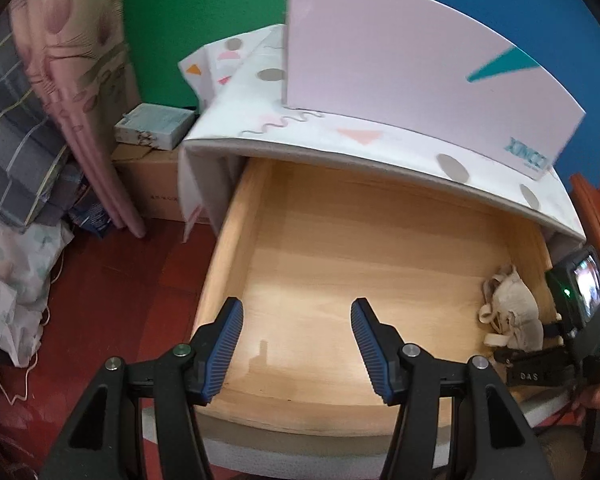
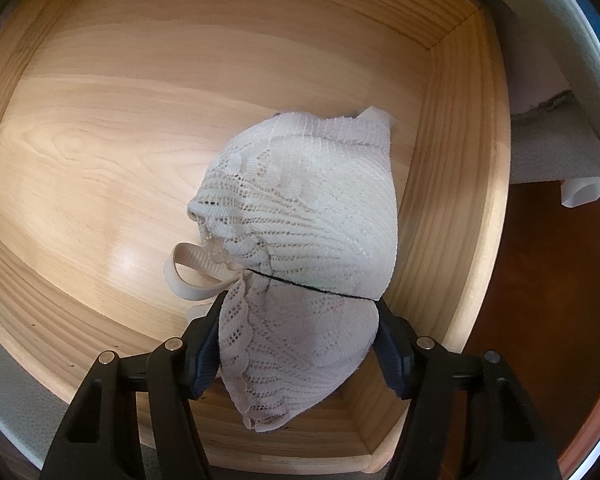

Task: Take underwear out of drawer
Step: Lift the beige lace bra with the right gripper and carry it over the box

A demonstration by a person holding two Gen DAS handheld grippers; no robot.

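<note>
A cream lace bra (image 2: 300, 216) lies in the right front corner of the open wooden drawer (image 2: 99, 128). My right gripper (image 2: 297, 312) is down in the drawer with its fingers wide apart on either side of the near cup; the jaws have not closed on it. In the left wrist view the bra (image 1: 512, 312) lies at the drawer's (image 1: 340, 264) right side with the right gripper's body (image 1: 572, 320) beside it. My left gripper (image 1: 297, 320) is open and empty above the drawer's front edge.
The cabinet top carries a patterned white cloth (image 1: 340, 136) and a white box (image 1: 412, 64). Cardboard boxes (image 1: 151, 160), a pink curtain (image 1: 79, 80) and piled bedding (image 1: 15, 200) stand on the red floor at left.
</note>
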